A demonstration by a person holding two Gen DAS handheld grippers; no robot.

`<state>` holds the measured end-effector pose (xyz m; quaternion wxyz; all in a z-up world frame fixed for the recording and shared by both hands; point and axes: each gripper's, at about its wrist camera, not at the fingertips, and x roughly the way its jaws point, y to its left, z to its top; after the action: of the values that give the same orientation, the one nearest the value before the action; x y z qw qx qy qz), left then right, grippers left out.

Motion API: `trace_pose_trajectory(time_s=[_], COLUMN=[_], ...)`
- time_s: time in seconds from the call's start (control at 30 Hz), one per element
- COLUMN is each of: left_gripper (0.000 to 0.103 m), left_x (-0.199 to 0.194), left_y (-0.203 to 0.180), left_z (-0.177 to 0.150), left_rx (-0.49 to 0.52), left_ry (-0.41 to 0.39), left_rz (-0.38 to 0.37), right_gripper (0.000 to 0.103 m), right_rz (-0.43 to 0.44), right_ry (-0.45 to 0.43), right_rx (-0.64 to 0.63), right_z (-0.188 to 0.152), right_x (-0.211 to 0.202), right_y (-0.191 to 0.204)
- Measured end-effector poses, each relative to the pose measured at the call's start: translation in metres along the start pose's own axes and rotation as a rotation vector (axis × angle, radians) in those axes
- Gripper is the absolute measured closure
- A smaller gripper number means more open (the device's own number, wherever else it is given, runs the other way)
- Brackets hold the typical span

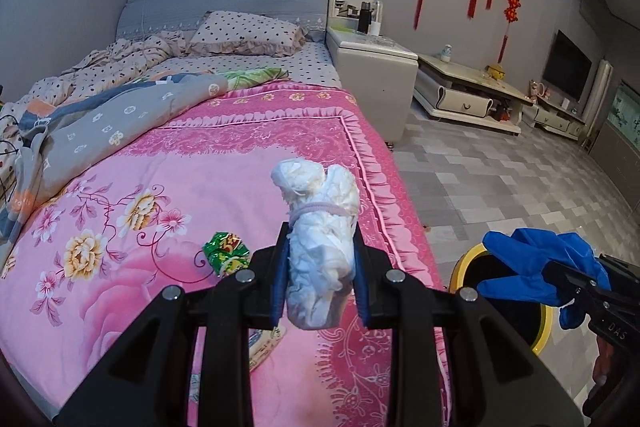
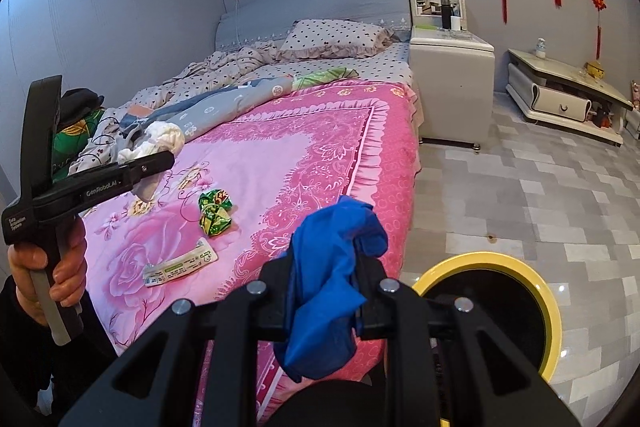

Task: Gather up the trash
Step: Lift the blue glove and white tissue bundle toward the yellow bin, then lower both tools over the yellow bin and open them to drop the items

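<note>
My left gripper [image 1: 320, 247] is shut on a white crumpled paper wad [image 1: 320, 227], held above the pink bedspread [image 1: 200, 155]. My right gripper [image 2: 326, 259] is shut on a limp blue glove [image 2: 328, 283], near the bed's right edge and close to a yellow-rimmed black trash bin [image 2: 496, 263] on the floor. The left wrist view also shows that blue glove [image 1: 536, 267] over the trash bin [image 1: 468, 259]. A green crumpled wrapper [image 2: 214, 211] and a flat white packet [image 2: 180, 267] lie on the bedspread. In the right wrist view a hand grips the left gripper [image 2: 156, 163] at the far left, still clamped on the paper wad [image 2: 164, 139].
A rumpled grey quilt [image 1: 100, 123] and dotted bedding cover the bed's far left. A white nightstand [image 1: 372, 67] stands by the headboard, a low TV cabinet [image 1: 472, 95] along the right wall. Grey tiled floor [image 2: 540, 187] lies right of the bed.
</note>
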<state>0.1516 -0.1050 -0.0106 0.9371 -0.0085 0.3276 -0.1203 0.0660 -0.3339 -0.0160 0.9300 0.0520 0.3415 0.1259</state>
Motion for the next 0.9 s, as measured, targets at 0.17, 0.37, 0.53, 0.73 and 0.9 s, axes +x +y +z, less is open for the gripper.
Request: trace_pose_trajectory(time_s=[0.17, 0.37, 0.53, 0.73, 0.9], left_gripper=[0.077, 0.077, 0.077, 0.077, 0.077], left_x=[-0.003, -0.005, -0.001, 0.009, 0.022], left_y=[-0.035, -0.077, -0.107, -0.136, -0.157], left_z=[0.003, 0.004, 0.002, -0.002, -0.007], left_rx=[0.032, 0.09, 0.128, 0.17, 0.194], left_ry=[-0.006, -0.035, -0.045, -0.036, -0.012], left_rz=[-0.06, -0.101, -0.12, -0.155, -0.187], right_gripper=[0.084, 0.084, 0.084, 0.084, 0.084], right_rz=[-0.036, -0.076, -0.104, -0.135, -0.162], right_ry=[-0.022, -0.038, -0.041, -0.038, -0.028], right_rx=[0.03, 0.063, 0.093, 0.126, 0.153], right_z=[0.002, 0.001, -0.003, -0.007, -0.015], right_x=[-0.01, -0.022, -0.028, -0.032, -0.032], right_y=[-0.021, -0.046, -0.068, -0.09, -0.108])
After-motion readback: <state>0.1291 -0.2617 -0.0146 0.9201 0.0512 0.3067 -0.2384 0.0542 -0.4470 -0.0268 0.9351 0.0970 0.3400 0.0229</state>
